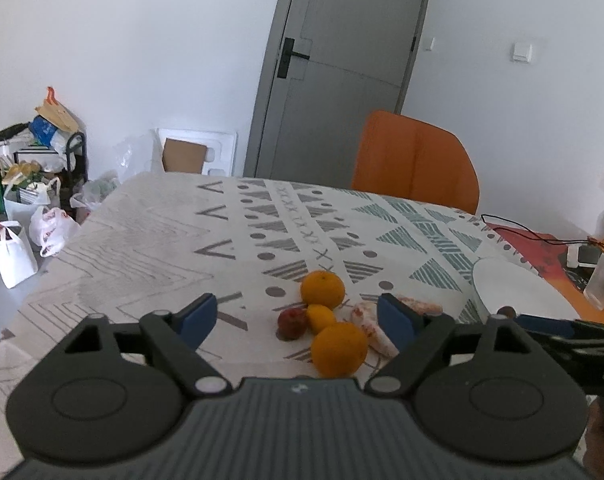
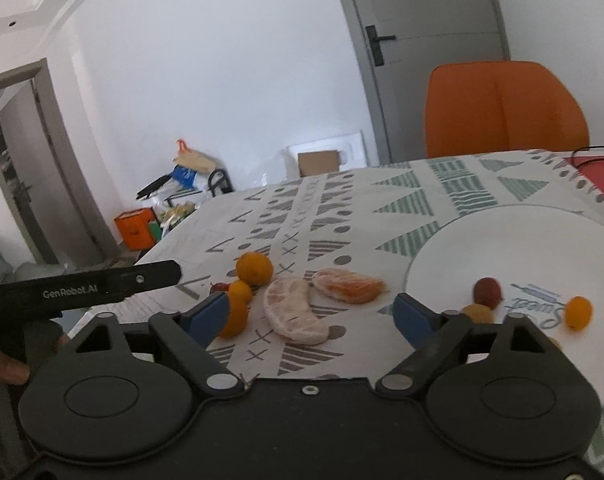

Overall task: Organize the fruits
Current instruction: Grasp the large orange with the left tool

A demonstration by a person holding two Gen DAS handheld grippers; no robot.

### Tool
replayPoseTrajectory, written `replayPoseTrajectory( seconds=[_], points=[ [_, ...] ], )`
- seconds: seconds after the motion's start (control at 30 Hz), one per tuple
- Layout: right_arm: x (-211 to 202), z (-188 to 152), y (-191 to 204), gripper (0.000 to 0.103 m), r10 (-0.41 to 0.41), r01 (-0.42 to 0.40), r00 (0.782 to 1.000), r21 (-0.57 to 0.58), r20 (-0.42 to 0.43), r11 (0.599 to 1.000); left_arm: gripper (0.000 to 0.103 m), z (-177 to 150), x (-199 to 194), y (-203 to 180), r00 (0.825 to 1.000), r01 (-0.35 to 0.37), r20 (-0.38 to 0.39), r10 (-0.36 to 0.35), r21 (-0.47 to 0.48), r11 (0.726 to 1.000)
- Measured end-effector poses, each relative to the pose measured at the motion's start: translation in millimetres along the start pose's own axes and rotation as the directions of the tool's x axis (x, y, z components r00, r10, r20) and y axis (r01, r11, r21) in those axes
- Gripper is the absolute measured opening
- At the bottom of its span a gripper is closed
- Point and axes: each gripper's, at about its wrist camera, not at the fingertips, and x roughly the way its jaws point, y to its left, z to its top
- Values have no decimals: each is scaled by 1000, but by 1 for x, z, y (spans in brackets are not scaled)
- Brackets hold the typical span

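Note:
In the left wrist view my left gripper (image 1: 298, 316) is open and empty, just above the patterned tablecloth. Between its jaws lie a near orange (image 1: 339, 349), a small kumquat (image 1: 321, 318), a dark red fruit (image 1: 292, 322) and a far orange (image 1: 322, 289). Peeled citrus segments (image 1: 371, 330) lie by the right finger. In the right wrist view my right gripper (image 2: 311, 314) is open and empty over a pale peeled segment (image 2: 294, 310) and an orange segment (image 2: 347, 285). The white plate (image 2: 521, 248) at right holds a red fruit (image 2: 487, 292), a kumquat (image 2: 578, 312) and another small fruit (image 2: 477, 313).
An orange chair (image 1: 415, 160) stands behind the table's far edge. A clear plastic cup (image 1: 601, 282) and a black cable (image 1: 521, 230) lie at the table's right side. Bags and a loaded cart (image 1: 34, 184) stand on the floor at left. A grey door (image 1: 341, 68) is behind.

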Motion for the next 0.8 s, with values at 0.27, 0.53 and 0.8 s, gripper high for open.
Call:
replayPoseTrajectory(
  seconds=[0.27,0.53,0.8],
  points=[
    [14,5,-4,76,12,-13,999,-7,-42,1000,56,-8,20,-3,998,38,-49,-39,-22,999],
    [23,6,-6,76,6,-6,998,-3,-58,1000,48,-15,38,-12,992,86,-94,-87,-15,996],
    [36,9,-1,76,30,-32,996,-28,-85,999,34,-17,38,-16,988,127,-95,-124,20,992]
  ],
)
